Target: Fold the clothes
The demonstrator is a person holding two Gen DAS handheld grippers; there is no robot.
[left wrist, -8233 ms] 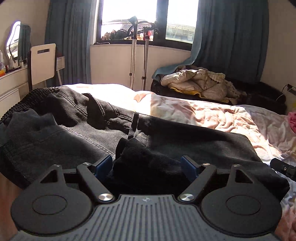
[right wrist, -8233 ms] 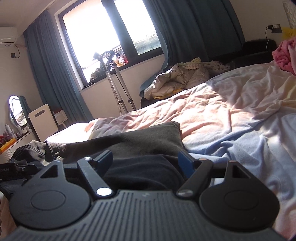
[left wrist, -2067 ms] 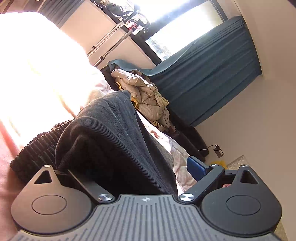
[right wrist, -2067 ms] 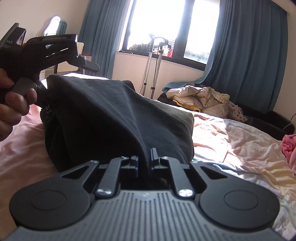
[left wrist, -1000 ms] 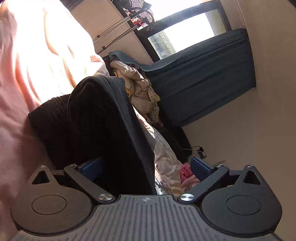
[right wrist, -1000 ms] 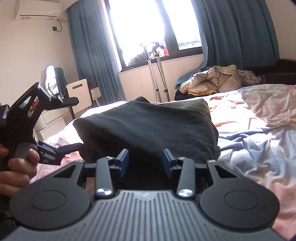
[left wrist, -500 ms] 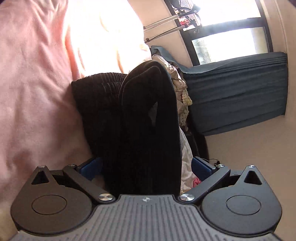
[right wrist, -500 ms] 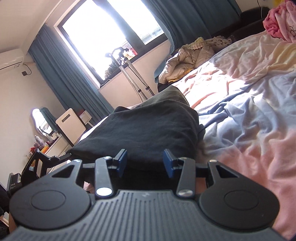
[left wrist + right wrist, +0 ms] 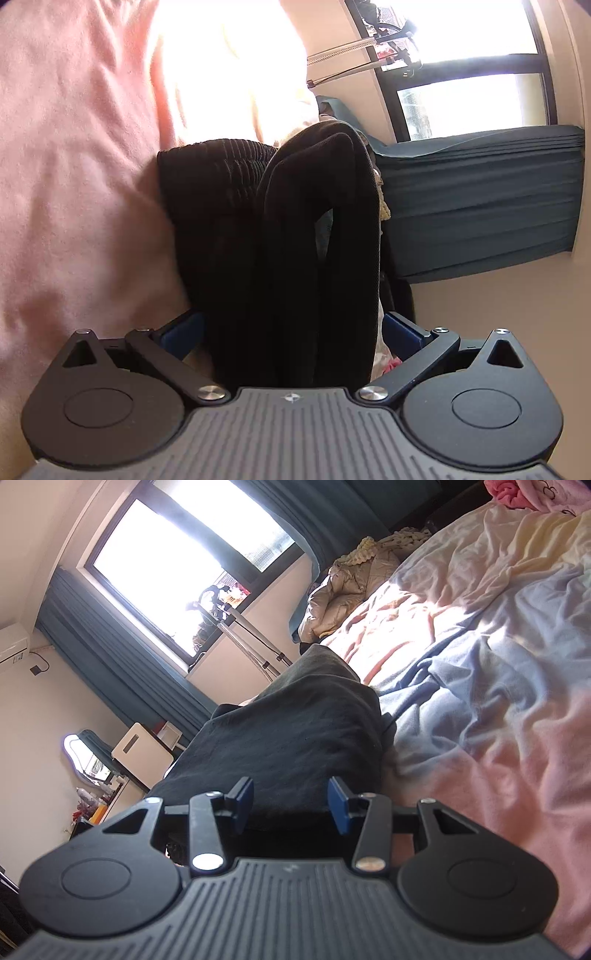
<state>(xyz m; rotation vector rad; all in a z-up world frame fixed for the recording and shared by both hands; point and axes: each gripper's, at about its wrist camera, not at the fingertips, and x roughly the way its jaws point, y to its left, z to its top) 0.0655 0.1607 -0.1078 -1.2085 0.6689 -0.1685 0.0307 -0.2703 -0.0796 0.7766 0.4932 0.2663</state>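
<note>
Since two seconds ago the dark trousers (image 9: 295,734) have been released by the right gripper (image 9: 291,805), whose jaws now stand apart around the folded bundle at frame centre on the bed sheet (image 9: 498,701); the left gripper (image 9: 291,332) is likewise spread wide, unclamped; this fold is judged complete

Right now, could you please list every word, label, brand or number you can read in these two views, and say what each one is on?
None can be read.
Left gripper body: only a small star-like emblem, no letters.
Right gripper body: a faint mark, too blurred to read.
Bottles on the dresser: any labels are too small to read.
Dark trousers, bedsheet: no print visible.
</note>
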